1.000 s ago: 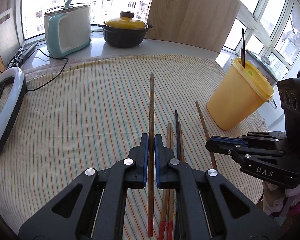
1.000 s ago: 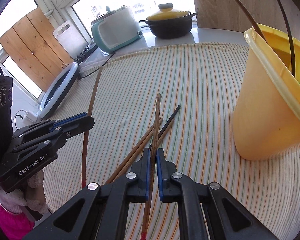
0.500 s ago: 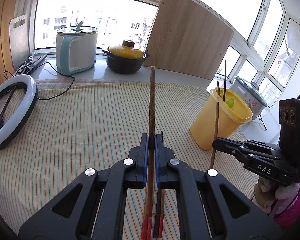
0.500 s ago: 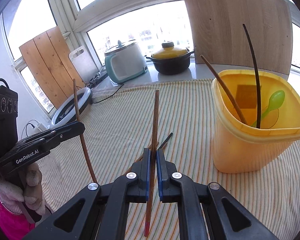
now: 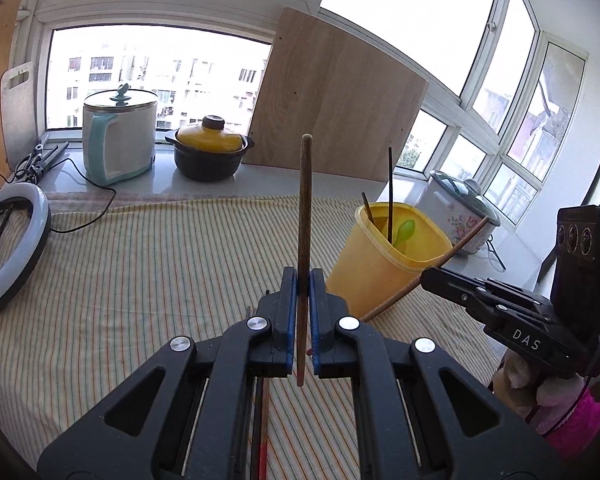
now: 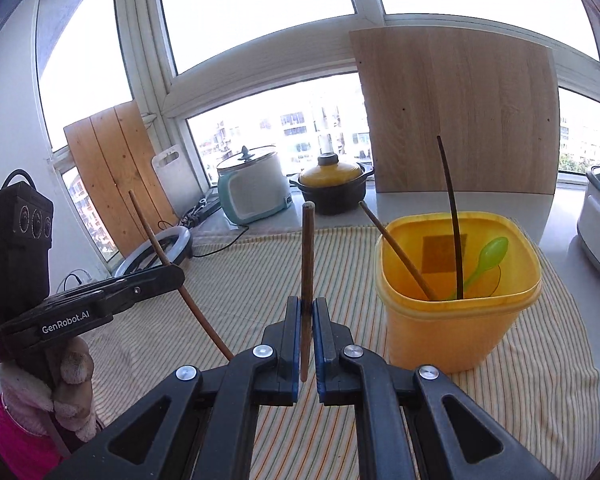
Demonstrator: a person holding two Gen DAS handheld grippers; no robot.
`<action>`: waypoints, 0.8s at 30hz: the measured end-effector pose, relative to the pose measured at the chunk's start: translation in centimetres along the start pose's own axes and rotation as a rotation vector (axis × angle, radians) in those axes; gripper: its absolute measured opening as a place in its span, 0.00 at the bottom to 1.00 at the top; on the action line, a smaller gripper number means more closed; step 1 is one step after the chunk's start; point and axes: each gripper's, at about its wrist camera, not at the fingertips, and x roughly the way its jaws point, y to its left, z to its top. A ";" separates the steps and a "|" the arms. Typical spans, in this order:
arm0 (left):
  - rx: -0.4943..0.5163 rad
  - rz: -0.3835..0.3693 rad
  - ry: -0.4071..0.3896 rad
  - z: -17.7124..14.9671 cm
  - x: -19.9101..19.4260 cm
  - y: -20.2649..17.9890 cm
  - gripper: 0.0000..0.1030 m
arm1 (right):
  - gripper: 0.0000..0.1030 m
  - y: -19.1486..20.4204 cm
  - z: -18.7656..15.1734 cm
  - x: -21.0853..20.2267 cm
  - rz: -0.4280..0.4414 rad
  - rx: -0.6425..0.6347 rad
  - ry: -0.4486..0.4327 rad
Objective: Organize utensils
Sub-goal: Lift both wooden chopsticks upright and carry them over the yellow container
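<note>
My left hand-held gripper (image 5: pixel 302 280) is pinched on a brown chopstick (image 5: pixel 304 216), the blue pads pressed against it on both sides. The stick stands nearly upright between them, its blunt top against the wooden board (image 5: pixel 336 108) on the sill and its lower end hanging just below the pads, clear of the striped cloth (image 5: pixel 140 280) on the worktop.

My right hand-held gripper (image 6: pixel 307 312) is pinched the same way on a second chopstick (image 6: pixel 307 256), also close to upright, with its lower tip free under the pads. In the left view that gripper (image 5: pixel 428 274) comes in from the right, and its stick slants across the front of the yellow tub (image 5: pixel 376 268), one end low by the tub's base and the other up beside the rim. In the right view my left gripper (image 6: pixel 178 274) shows at the left with its stick leaning up and away.

The tub stands on the cloth just ahead and to the right of my right gripper. Inside it are a brown chopstick (image 6: pixel 396 252) leaning on the left rim, a dark thin stick (image 6: pixel 452 220) rising well above the rim, and a green spoon (image 6: pixel 486 258).

A few more chopsticks (image 5: pixel 262 428) lie on the cloth under my left gripper, mostly hidden by its body; I can see a red end.

On the sill behind are a white and teal cooker (image 5: pixel 118 136) and a dark pot with a yellow lid (image 5: pixel 210 150).
</note>
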 end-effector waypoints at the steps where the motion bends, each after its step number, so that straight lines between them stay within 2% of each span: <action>1: 0.005 -0.003 -0.003 0.1 0.0 -0.3 0.04 | 0.03 -0.2 0.2 -0.5 0.000 0.003 -0.013; 12: 0.043 -0.061 -0.036 1.6 -0.3 -3.7 0.04 | 0.03 -1.9 2.1 -4.7 -0.021 0.018 -0.113; 24: 0.062 -0.096 -0.089 4.0 -0.9 -5.3 0.04 | 0.03 -4.3 4.0 -8.2 -0.009 0.069 -0.190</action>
